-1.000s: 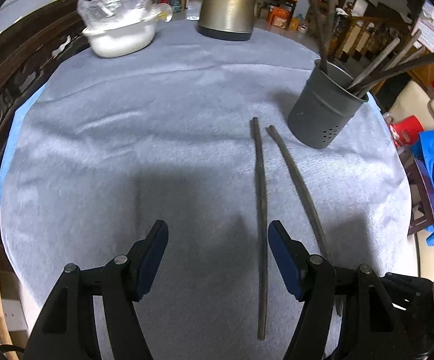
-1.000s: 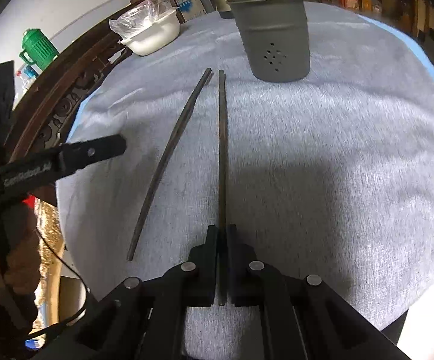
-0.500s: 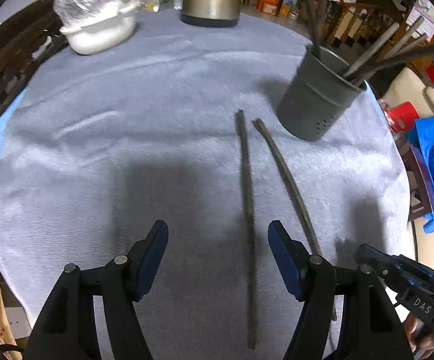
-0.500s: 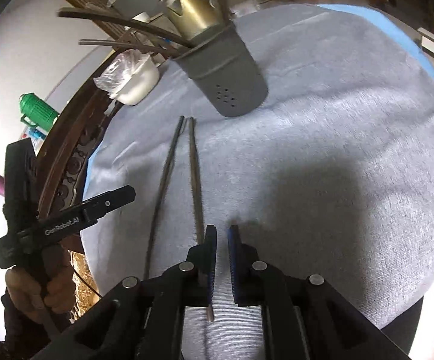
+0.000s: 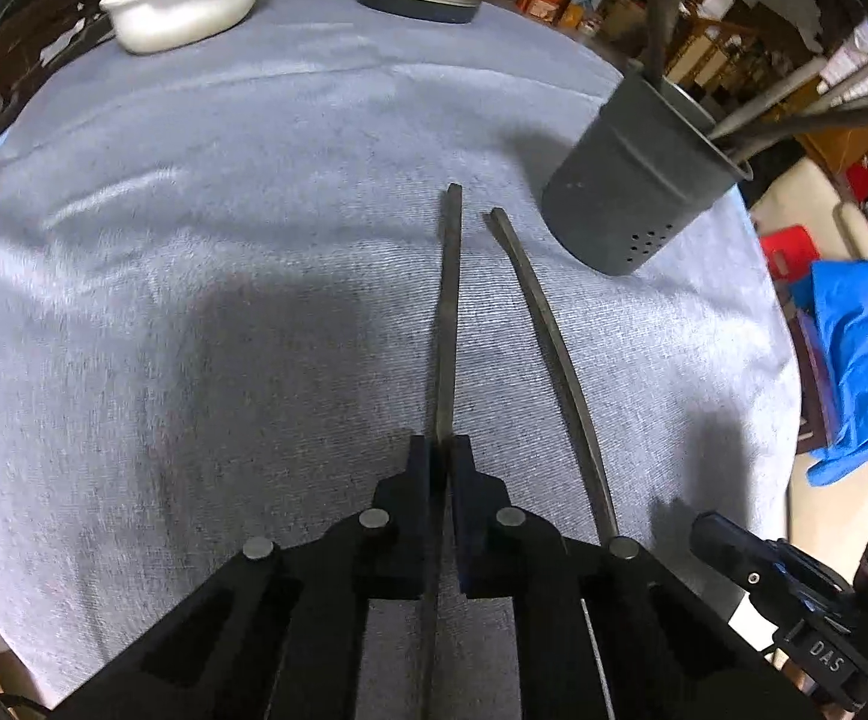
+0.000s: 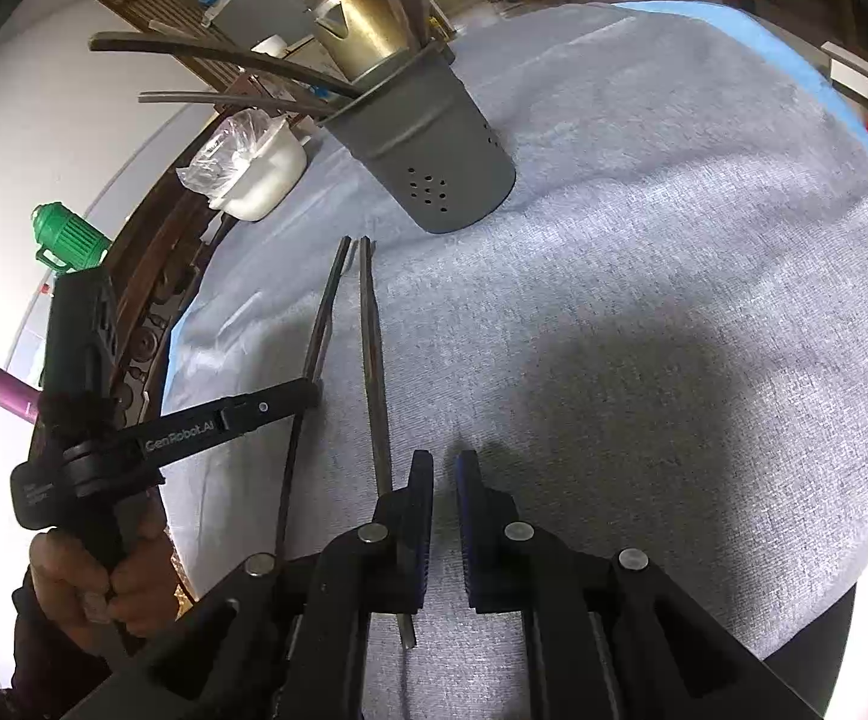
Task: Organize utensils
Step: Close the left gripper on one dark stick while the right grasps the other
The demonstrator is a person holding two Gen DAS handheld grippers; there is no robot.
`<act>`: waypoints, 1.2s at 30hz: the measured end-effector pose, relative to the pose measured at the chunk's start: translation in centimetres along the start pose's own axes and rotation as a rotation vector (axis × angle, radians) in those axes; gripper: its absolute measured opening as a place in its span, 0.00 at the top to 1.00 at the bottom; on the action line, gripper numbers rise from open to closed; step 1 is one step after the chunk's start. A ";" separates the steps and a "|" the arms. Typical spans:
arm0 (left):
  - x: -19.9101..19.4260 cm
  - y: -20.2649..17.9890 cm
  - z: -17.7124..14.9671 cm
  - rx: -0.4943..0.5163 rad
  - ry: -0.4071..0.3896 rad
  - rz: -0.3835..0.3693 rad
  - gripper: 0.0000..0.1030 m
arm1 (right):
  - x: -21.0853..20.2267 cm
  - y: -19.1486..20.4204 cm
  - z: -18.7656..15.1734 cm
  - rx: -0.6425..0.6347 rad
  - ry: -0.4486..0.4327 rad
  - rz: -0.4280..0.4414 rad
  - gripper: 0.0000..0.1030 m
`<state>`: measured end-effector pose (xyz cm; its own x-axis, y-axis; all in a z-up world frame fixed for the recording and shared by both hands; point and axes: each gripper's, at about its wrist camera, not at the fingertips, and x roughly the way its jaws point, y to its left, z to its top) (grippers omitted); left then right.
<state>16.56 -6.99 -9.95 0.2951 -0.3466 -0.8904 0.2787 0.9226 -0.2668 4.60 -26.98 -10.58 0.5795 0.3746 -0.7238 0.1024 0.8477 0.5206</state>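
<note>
So that it can go into the holder point(image 5: 638, 192), the left tool point(image 5: 447, 450) is pinching one chopstick point(image 5: 449, 312); the right tool point(image 6: 445, 468) is sitting slightly open, empty.

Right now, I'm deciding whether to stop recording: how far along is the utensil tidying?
Nearly finished. Done: several chopsticks already stand in the grey holder. In hand: the left tongs are shut on one chopstick low over the cloth. Left: the second chopstick lies loose beside the slightly parted, empty right tongs; both must go into the holder.
</note>
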 end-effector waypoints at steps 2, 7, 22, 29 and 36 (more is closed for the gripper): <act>-0.3 0.6 -0.4 -0.015 0.000 -0.008 0.94 | 0.1 0.3 0.2 -0.008 0.002 0.001 0.90; -0.9 1.5 -1.9 -0.031 0.010 -0.009 0.94 | 0.8 1.6 1.6 -0.043 0.000 -0.002 0.90; -2.9 3.2 -0.1 -0.060 -0.028 0.005 0.92 | 7.5 6.1 6.5 -0.170 0.032 -0.063 0.67; -1.9 2.1 0.7 -0.051 -0.012 -0.018 0.92 | 7.7 5.3 5.1 -0.171 0.044 -0.094 0.94; -0.3 1.6 2.1 -0.038 0.014 -0.018 0.92 | 6.2 3.4 4.1 -0.054 0.060 -0.031 0.90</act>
<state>18.86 -5.80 -9.33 0.2776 -0.3606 -0.8904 0.2484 0.9223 -0.2961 11.83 -23.34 -11.40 0.5271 0.3686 -0.7657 0.0748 0.8774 0.4739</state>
